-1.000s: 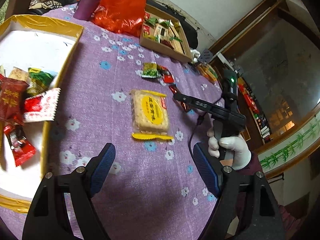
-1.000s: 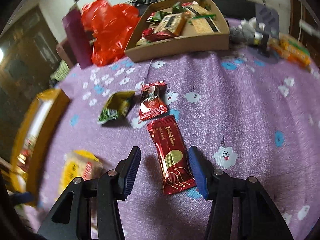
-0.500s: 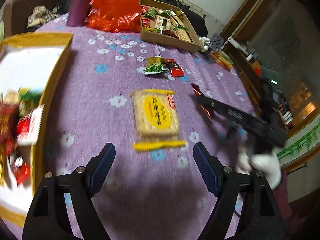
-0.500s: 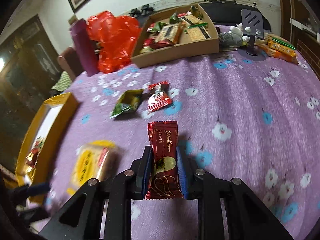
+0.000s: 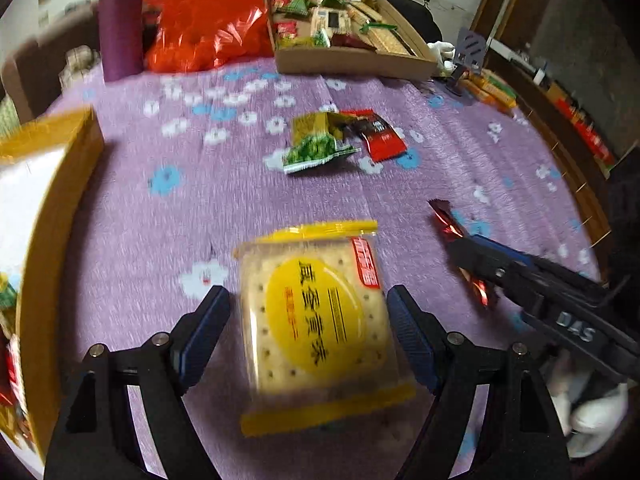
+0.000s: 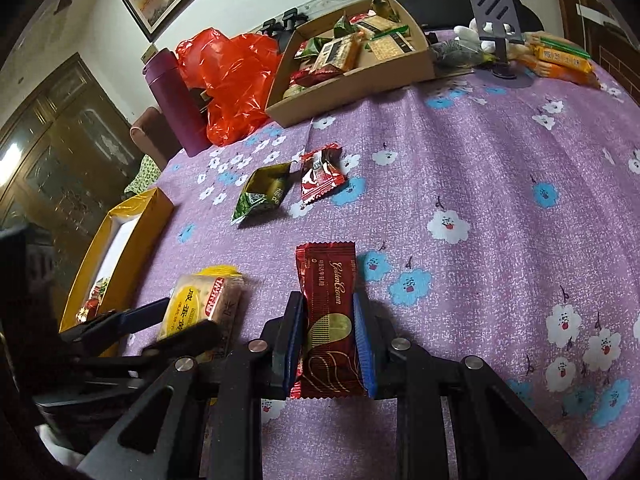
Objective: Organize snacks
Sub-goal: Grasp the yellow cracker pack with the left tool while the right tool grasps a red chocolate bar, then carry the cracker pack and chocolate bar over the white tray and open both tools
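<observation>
Landmark: the yellow cracker packet (image 5: 320,320), lying flat on the purple flowered tablecloth (image 6: 500,168).

- Left gripper (image 5: 308,328): jaws spread, one on either side of the cracker packet, pads not pressing it.
- Right gripper (image 6: 326,340): to the right of the cracker packet; its jaws have just closed and now clamp the dark red candy bar (image 6: 326,304) by its lower half.
- Green snack packet (image 6: 262,192) and red snack packet (image 6: 320,176): beyond the cracker packet, side by side.
- Cardboard tray (image 6: 360,76): farther beyond, filled with assorted snacks.
- Yellow box (image 6: 120,256): left of the cracker packet, wrapped sweets inside.
</observation>
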`<state>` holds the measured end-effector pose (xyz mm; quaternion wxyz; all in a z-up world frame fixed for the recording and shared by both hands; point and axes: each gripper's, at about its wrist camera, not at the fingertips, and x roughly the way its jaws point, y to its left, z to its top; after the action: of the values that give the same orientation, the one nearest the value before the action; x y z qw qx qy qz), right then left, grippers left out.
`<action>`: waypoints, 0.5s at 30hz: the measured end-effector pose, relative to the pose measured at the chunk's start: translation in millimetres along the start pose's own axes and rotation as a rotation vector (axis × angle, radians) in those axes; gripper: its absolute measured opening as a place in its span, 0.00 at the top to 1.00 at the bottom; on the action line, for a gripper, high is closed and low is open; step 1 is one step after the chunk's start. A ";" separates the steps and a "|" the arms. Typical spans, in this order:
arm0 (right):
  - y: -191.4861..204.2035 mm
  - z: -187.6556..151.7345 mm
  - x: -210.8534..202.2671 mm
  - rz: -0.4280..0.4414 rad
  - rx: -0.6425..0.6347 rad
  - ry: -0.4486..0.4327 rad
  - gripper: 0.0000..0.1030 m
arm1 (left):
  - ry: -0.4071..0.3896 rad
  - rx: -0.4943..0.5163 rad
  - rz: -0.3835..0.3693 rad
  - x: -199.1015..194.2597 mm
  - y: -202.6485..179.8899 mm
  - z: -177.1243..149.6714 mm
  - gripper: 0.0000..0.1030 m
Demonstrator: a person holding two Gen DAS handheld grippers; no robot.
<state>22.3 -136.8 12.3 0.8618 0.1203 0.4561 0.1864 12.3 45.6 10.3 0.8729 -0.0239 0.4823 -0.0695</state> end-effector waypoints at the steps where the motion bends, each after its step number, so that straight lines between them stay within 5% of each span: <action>1: 0.6 0.0 0.0 0.001 -0.003 0.000 0.75 | -0.004 0.027 0.026 2.8 -4.3 -0.1 0.21; 4: 3.0 -0.2 -1.3 -0.002 -0.013 -0.006 0.75 | -0.018 0.109 0.075 8.1 -14.7 -3.8 0.18; 7: 4.6 -1.0 -0.3 -0.011 -0.019 -0.009 0.75 | -0.025 0.154 0.030 6.1 -17.2 -7.3 0.18; 10: 5.3 -1.8 0.9 -0.019 -0.016 -0.012 0.75 | -0.029 0.161 0.022 3.1 -15.0 -8.9 0.22; 12: 5.4 -1.9 0.7 -0.027 -0.016 -0.019 0.75 | -0.040 0.152 0.006 -1.3 -12.5 -10.2 0.33; 15: 4.9 -2.0 0.3 -0.040 -0.012 -0.029 0.75 | -0.044 0.103 -0.048 -7.7 -3.5 -12.0 0.34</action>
<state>19.8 -132.3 12.8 0.8728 0.1085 0.4446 0.1699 -2.2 43.5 10.7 0.8814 0.0079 0.4583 -0.1145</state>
